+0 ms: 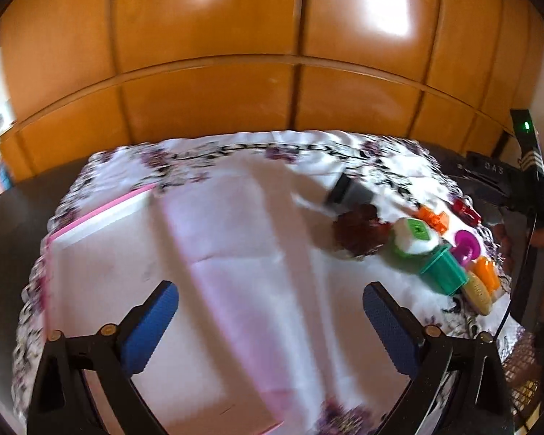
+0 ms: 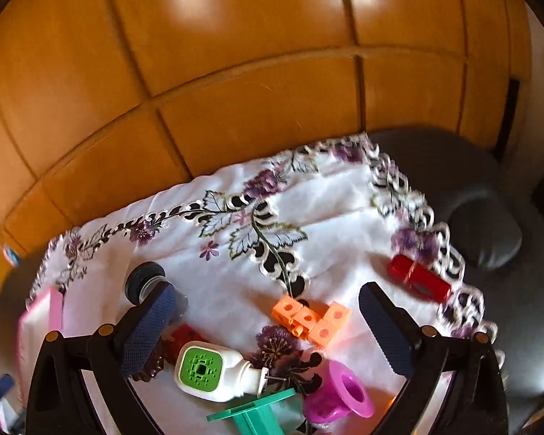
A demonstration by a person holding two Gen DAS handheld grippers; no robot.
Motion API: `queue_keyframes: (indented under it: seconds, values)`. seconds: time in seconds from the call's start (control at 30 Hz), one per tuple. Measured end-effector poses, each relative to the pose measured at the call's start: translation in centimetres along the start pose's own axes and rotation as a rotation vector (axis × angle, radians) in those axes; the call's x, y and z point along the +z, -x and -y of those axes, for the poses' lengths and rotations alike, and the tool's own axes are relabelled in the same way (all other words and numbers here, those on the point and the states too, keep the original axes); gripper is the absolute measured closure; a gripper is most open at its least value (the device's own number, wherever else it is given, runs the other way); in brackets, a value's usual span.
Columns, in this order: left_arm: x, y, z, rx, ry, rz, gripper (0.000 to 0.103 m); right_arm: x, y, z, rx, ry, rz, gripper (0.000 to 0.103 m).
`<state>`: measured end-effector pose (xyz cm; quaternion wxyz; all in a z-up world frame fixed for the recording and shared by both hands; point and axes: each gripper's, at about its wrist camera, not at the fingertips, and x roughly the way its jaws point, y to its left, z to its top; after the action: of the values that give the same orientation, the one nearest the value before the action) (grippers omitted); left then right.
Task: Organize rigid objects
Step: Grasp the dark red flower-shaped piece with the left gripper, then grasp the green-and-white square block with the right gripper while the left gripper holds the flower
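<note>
In the left wrist view my left gripper [image 1: 272,326] stands open over bare white cloth, nothing between its blue pads. A cluster of toys lies to its right: a white device with a green top [image 1: 415,235], orange cubes [image 1: 433,217], a red cylinder [image 1: 465,210], a magenta spool [image 1: 465,246] and a teal piece [image 1: 444,270]. My right gripper [image 2: 272,330] is open above that cluster. The orange cubes [image 2: 311,319] lie on the cloth between its fingers, untouched. The white device [image 2: 214,366], magenta spool [image 2: 340,391] and teal piece [image 2: 253,413] sit nearer the camera.
A flowered white cloth [image 1: 253,224] covers a dark table [image 2: 489,181]. A pink-rimmed clear box [image 1: 101,210] lies at the left. A black-capped bottle [image 2: 145,282] and a dark red object [image 2: 185,333] sit by the right gripper's left finger. Wooden cabinet doors [image 1: 206,101] stand behind.
</note>
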<state>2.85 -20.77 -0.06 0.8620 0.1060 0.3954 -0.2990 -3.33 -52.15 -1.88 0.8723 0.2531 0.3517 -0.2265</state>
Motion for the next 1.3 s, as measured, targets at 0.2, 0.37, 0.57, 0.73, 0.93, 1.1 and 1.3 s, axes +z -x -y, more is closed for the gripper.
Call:
queue_keyframes:
  seconds: [0.2,0.37,0.57,0.73,0.93,1.1,1.3]
  values:
    - [2.1,-3.9,4.8,-0.082,-0.066,-0.026,0.03,0.1,0.2,0.4,0.016,-0.017,-0.004,0.0]
    - [3.8,-6.6,7.3,-0.086,-0.09,-0.024,0.03,0.1,0.3,-0.2,0.019,0.015,0.006,0.0]
    - [5.7,-11.1,7.7,-0.063,-0.037,-0.092,0.039,0.2,0.3,-0.2,0.014,0.024,0.005,0.0]
    - [5.8,-12.4,7.8,-0.102,-0.036,-0.083,0.079,0.2,0.0,0.0,0.014,0.025,-0.01,0.0]
    - [3.5,-10.3,7.2,-0.121,-0.056,-0.054,0.079,-0.2,-0.4,-0.4,0.0,0.055,-0.036,0.009]
    - [0.6,-7.5,6.4,-0.156,-0.056,-0.047,0.079,-0.2,-0.8,0.0,-0.006,0.044,-0.055,0.027]
    - [-2.3,-4.9,6.6,-0.196,-0.104,-0.04,0.079,-0.8,-1.6,-0.9,0.028,0.075,-0.103,0.048]
